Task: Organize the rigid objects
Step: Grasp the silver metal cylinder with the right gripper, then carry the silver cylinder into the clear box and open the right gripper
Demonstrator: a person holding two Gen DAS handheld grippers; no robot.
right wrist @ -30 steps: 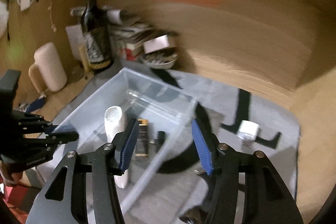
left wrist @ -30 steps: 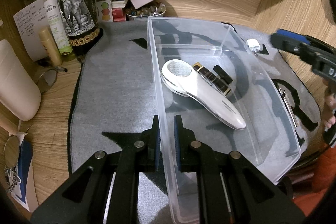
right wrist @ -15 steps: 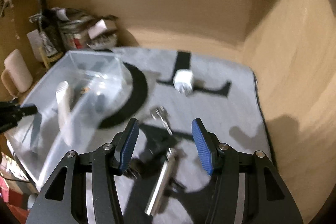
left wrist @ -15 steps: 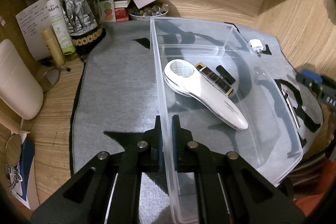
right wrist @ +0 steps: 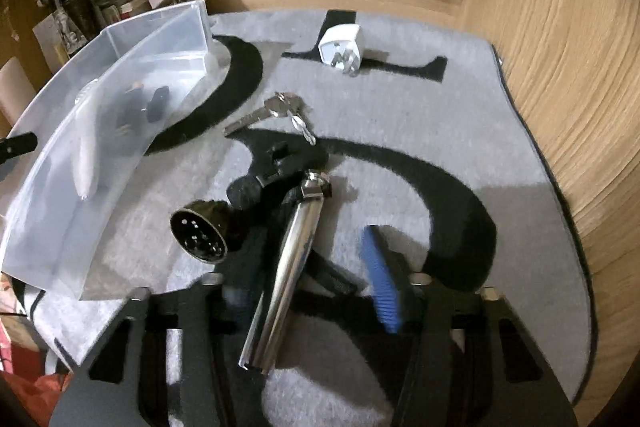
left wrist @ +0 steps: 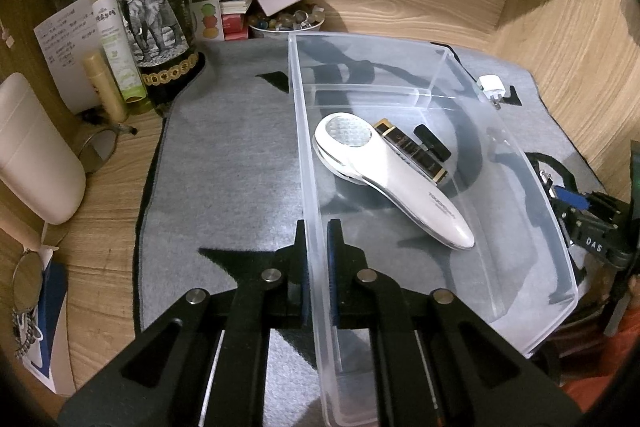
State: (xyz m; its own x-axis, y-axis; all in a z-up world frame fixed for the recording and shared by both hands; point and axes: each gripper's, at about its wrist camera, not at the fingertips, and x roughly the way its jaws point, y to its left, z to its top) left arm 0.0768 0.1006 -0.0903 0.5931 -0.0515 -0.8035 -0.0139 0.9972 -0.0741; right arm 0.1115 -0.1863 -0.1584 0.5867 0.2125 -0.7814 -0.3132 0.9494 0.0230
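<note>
On the grey mat, near the clear bin (right wrist: pixel 120 115), lies a shiny metal cylinder (right wrist: pixel 288 267) between the closing blades of the right tongs (right wrist: pixel 304 291); the pads do not press it yet. To grip well, I judge the tongs should square up across the tube's middle so it cannot roll or slip. The left tongs (left wrist: pixel 318 267) pinch the bin's left wall, steadying it. Keys (right wrist: pixel 280 111) and a white plug (right wrist: pixel 340 47) wait farther off.
</note>
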